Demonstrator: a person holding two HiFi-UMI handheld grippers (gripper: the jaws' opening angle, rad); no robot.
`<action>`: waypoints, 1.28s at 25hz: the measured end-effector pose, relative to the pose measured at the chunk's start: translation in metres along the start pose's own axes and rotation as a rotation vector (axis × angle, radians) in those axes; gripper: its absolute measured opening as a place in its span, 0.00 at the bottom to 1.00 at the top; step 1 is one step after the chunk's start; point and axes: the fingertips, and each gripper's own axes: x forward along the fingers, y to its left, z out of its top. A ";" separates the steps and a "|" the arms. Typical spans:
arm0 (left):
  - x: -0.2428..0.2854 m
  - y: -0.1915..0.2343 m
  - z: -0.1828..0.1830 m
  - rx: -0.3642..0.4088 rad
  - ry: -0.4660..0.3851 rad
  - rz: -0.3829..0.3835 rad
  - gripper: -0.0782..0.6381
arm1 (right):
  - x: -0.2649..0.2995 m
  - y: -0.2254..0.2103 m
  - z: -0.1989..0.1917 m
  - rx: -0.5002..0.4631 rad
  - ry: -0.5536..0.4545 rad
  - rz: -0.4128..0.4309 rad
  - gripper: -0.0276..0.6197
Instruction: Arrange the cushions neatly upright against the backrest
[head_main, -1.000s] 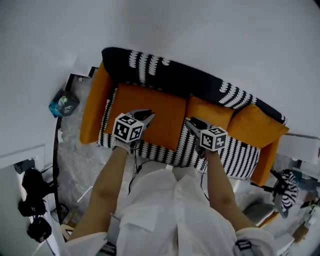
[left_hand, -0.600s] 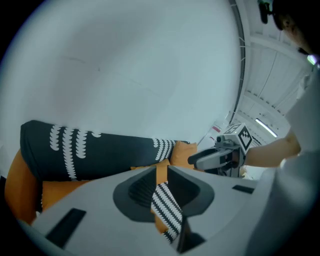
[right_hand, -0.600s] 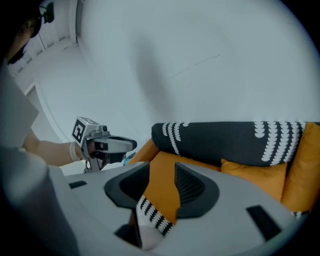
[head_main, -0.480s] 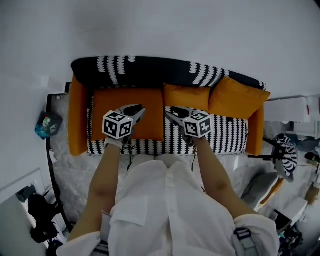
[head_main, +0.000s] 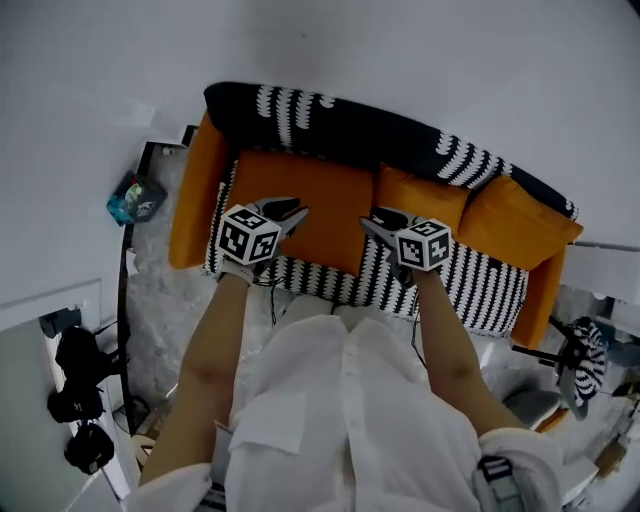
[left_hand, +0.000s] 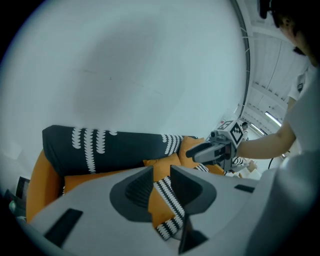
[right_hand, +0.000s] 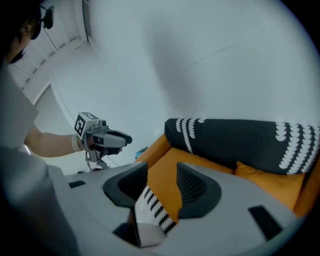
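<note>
The large orange cushion (head_main: 320, 200) lies flat on the striped seat (head_main: 480, 290), left of centre. The middle cushion (head_main: 425, 208) and right cushion (head_main: 515, 235) already lean on the patterned backrest (head_main: 350, 125). My left gripper (head_main: 292, 212) and right gripper (head_main: 377, 220) hover over the flat one. Both have just been opening their jaws, which are part-way apart and empty. I judge a shallow pinch could let it sag or topple the middle cushion. The orange armrest (head_main: 195, 190) closes the left end, with free room above the seat.
</note>
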 end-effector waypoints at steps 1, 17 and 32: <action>-0.005 0.006 -0.003 0.003 0.007 0.010 0.28 | 0.004 0.002 0.001 -0.012 0.008 0.005 0.34; -0.011 0.139 -0.047 0.293 0.332 -0.157 0.38 | 0.105 0.000 -0.003 -0.162 0.279 -0.098 0.41; 0.057 0.252 -0.091 0.533 0.677 -0.287 0.48 | 0.211 -0.074 -0.025 -0.491 0.693 -0.055 0.47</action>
